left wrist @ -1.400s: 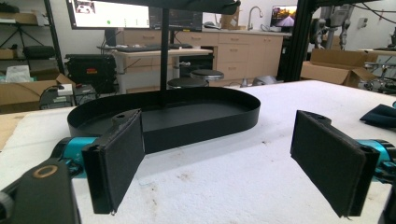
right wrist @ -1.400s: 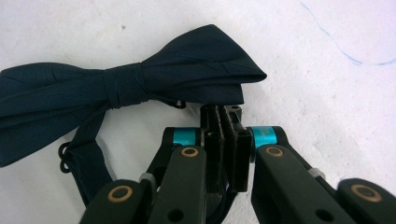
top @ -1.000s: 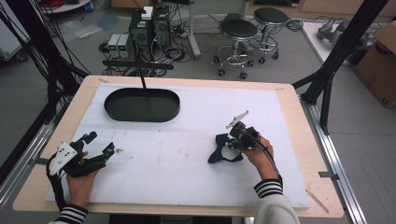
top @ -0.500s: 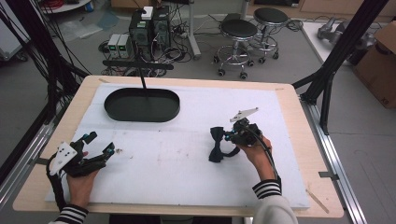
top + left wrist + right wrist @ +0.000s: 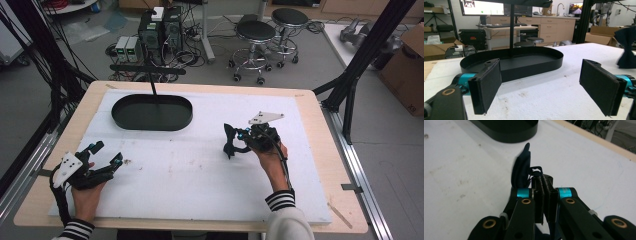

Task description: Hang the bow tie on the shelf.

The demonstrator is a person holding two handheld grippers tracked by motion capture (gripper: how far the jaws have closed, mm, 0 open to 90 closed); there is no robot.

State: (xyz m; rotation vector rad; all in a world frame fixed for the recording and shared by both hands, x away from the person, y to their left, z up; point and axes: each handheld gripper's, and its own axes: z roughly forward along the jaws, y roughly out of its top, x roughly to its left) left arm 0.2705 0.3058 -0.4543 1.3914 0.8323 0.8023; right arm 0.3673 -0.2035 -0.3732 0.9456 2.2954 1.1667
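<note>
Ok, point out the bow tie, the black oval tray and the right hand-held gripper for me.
bow tie (image 5: 229, 141): high view, on its dark wing.
black oval tray (image 5: 554, 60): left gripper view, on its outer wall.
right hand-held gripper (image 5: 544, 185): right gripper view, between its closed fingertips.

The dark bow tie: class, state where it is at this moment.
In the high view, the dark bow tie hangs above the white mat, right of centre, clamped in the right tool, nearer the person than the black oval tray.

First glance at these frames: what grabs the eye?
The right gripper, at mid-right of the white table, is shut on a dark bow tie held clear of the surface. Behind it at the far left sits a black oval tray, empty inside. The left gripper rests near the front-left edge with its jaws wide open.
</note>
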